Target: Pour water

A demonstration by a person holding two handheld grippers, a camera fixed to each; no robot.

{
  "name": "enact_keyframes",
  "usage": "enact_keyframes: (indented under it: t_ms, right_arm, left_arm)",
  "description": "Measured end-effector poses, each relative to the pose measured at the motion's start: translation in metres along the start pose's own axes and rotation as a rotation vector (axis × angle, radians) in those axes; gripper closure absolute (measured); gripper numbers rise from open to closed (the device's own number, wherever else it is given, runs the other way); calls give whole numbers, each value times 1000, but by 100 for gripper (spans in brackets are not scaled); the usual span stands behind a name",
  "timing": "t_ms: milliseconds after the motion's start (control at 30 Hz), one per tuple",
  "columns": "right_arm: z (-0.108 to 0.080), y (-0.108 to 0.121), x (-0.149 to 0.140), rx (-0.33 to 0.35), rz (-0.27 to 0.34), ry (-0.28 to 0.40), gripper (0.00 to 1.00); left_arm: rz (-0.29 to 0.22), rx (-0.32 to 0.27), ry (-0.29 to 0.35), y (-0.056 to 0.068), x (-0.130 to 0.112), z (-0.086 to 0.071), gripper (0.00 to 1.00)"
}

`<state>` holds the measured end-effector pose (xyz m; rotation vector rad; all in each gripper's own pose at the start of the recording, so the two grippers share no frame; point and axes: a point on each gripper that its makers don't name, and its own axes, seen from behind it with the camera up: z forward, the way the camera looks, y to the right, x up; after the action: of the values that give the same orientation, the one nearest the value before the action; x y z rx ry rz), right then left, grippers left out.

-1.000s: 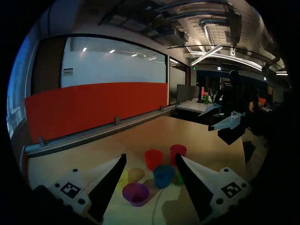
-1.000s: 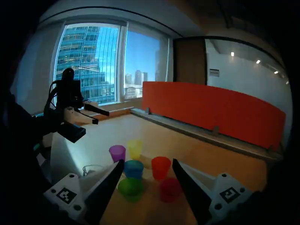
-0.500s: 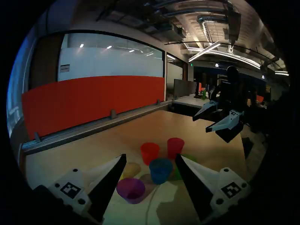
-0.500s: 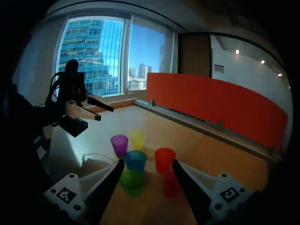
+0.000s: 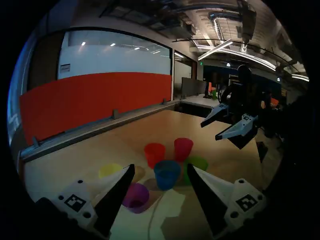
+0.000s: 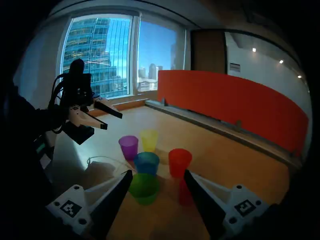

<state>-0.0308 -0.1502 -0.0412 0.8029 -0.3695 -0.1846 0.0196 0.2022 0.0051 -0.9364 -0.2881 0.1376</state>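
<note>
Several coloured plastic cups stand clustered on a wooden table (image 5: 200, 132). In the left gripper view I see yellow (image 5: 109, 170), purple (image 5: 136, 197), blue (image 5: 167, 174), orange-red (image 5: 154, 154), red (image 5: 183, 148) and green (image 5: 196, 163) cups. My left gripper (image 5: 159, 167) hovers open just before the blue cup, holding nothing. The right gripper (image 5: 228, 122) hangs open beyond the cups. In the right gripper view, my right gripper (image 6: 157, 173) is open above the green cup (image 6: 144, 188), with blue (image 6: 146, 163), purple (image 6: 129, 146), yellow (image 6: 149, 139) and orange-red (image 6: 179, 161) cups behind. The left gripper (image 6: 102, 116) floats open at the far left.
An orange partition (image 5: 92, 96) on a rail runs along the table's far side. A white sheet (image 6: 76, 156) with a thin cable (image 6: 102, 158) lies beside the cups. Large windows (image 6: 100, 56) stand behind the left gripper. A person's dark sleeve (image 6: 28, 124) holds it.
In both views the cups have slid upward in the picture and look a little nearer. Each gripper seen from the other has shifted slightly. Both stay open.
</note>
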Motion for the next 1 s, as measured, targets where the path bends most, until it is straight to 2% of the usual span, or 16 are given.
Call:
enact_keyframes:
  t_ms: [1000]
  right_arm:
    - [23,-16,-56,31,3,-85,0]
  left_arm:
    - [36,-30,-89,12,-39,20,3]
